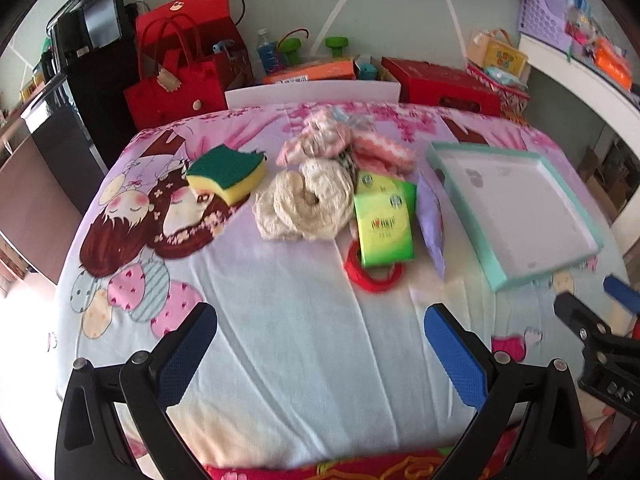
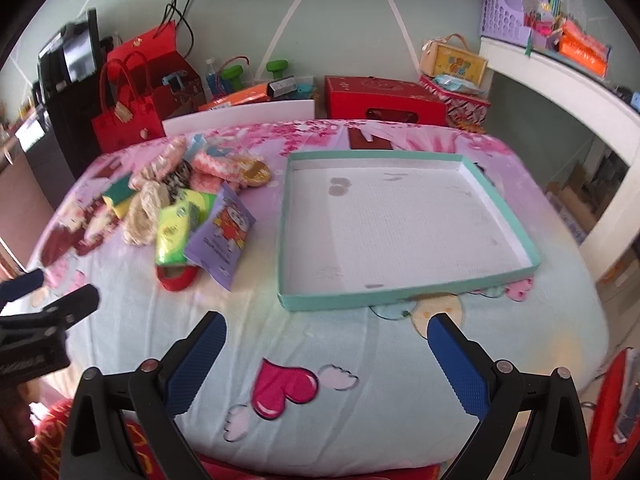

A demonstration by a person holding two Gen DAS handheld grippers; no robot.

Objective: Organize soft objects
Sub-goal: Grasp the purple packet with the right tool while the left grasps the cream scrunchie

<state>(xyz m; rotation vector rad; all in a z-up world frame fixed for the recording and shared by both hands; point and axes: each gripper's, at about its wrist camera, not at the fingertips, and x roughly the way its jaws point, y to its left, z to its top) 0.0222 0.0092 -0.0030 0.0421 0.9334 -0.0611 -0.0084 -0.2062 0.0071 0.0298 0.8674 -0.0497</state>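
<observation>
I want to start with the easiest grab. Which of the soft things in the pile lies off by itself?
The sponge, yellow with a green top. It sits alone at the pile's left edge, while the cream cloths, tissue packs and pink cloths overlap.

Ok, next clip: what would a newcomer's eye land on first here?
Probably the heap of soft things mid-table: a yellow-green sponge, cream yarn and green tissue packs lying over a red ring. To their right sits a wide, empty teal-rimmed tray. Both claws, left and right, hover open over the cartoon bedsheet.
</observation>
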